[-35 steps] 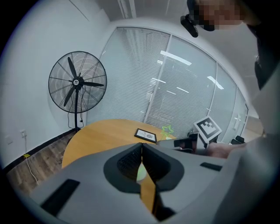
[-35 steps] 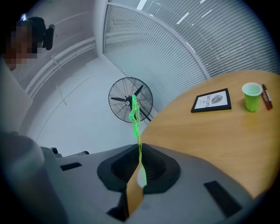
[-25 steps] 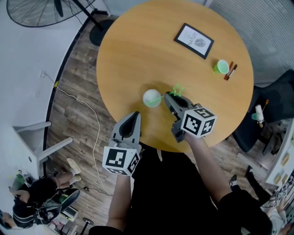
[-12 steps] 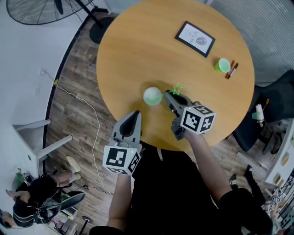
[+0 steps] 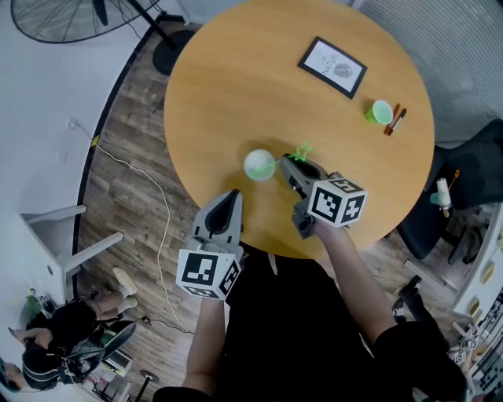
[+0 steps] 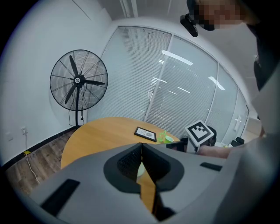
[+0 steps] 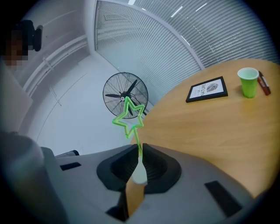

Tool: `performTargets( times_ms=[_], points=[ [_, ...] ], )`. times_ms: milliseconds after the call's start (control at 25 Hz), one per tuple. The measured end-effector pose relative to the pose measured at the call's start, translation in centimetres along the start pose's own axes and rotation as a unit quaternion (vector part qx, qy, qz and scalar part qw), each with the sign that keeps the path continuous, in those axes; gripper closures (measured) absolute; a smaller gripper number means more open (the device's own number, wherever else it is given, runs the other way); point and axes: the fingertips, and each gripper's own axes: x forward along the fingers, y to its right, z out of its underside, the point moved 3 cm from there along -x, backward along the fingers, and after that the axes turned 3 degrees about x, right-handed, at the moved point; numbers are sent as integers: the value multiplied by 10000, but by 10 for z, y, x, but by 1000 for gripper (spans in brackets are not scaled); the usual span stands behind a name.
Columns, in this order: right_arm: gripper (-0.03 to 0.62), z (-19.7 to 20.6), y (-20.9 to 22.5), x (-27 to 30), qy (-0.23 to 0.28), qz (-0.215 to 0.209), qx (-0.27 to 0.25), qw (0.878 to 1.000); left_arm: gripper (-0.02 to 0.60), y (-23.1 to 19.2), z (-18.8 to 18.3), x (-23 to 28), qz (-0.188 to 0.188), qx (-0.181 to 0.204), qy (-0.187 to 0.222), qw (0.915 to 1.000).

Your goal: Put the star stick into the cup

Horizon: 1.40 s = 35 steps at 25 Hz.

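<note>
In the head view a pale green cup stands near the table's front edge. My right gripper is just right of it, shut on the thin stem of the green star stick. In the right gripper view the star stick rises above the closed jaws, and the cup shows low in the gap behind them. My left gripper hovers over the table's front edge, shut and holding nothing. In the left gripper view its closed jaws hide most of the cup.
A black picture frame lies at the far side of the round wooden table. A second green cup and a brown marker sit at the right. A floor fan stands off the table's far left, and a dark chair is to the right.
Almost nothing differs. My right gripper with the star stick has crept slightly toward the cup, and the left gripper has stayed put.
</note>
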Motion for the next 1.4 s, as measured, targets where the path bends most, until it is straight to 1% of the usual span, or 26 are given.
performTargets(
  times_ms=[1400],
  points=[
    [548,6,8,3,-70,124,92,9999,582,3,5,-6,3,30,-38,10000]
  ],
)
